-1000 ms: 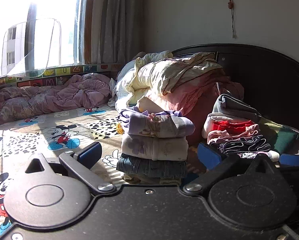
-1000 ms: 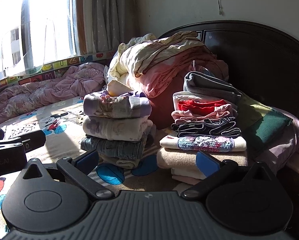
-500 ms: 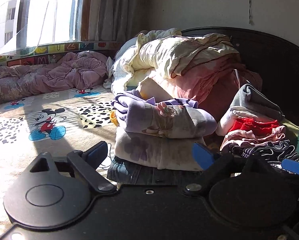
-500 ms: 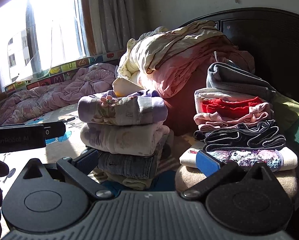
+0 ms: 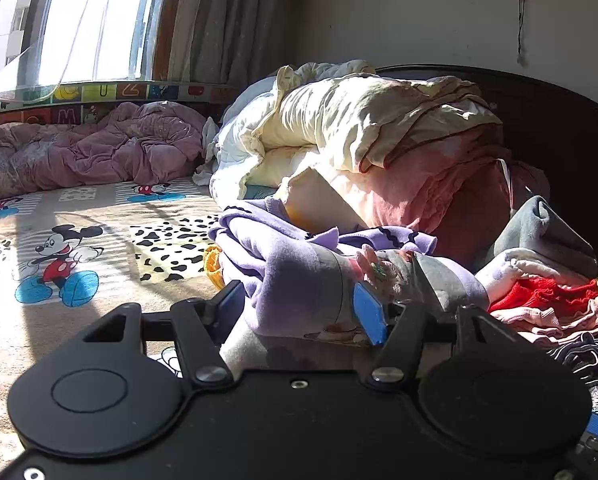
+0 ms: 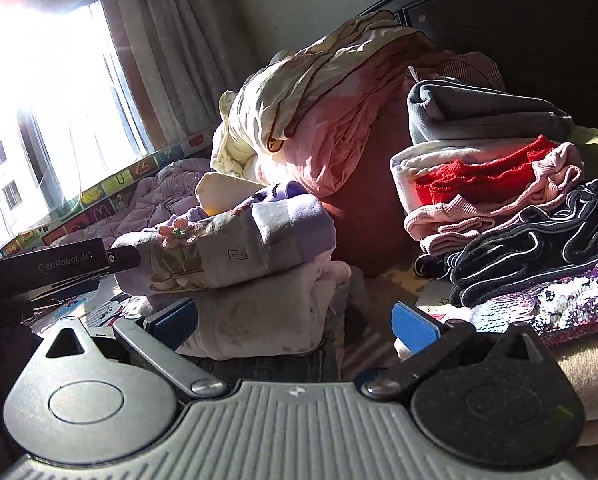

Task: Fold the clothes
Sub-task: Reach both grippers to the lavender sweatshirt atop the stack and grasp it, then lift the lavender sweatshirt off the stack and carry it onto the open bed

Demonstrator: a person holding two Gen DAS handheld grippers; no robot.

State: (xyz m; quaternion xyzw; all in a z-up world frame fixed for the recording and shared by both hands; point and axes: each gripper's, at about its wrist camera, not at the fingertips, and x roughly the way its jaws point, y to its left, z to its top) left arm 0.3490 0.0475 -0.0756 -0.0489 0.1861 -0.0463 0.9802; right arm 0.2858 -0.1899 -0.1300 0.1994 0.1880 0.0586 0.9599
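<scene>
Left wrist: left gripper (image 5: 299,308) closing around the folded purple top (image 5: 295,280) crowning the near stack, pads not yet pressing (folding looks finished)
Right wrist: right gripper (image 6: 295,326) open, empty, facing the cream garment (image 6: 259,312) under that top; second folded stack (image 6: 511,216) right of it

Both wrist views low over the bed, close, facing the headboard (image 5: 559,128), sharing the purple folded top (image 5: 299,280), left view nearer it.
</scene>
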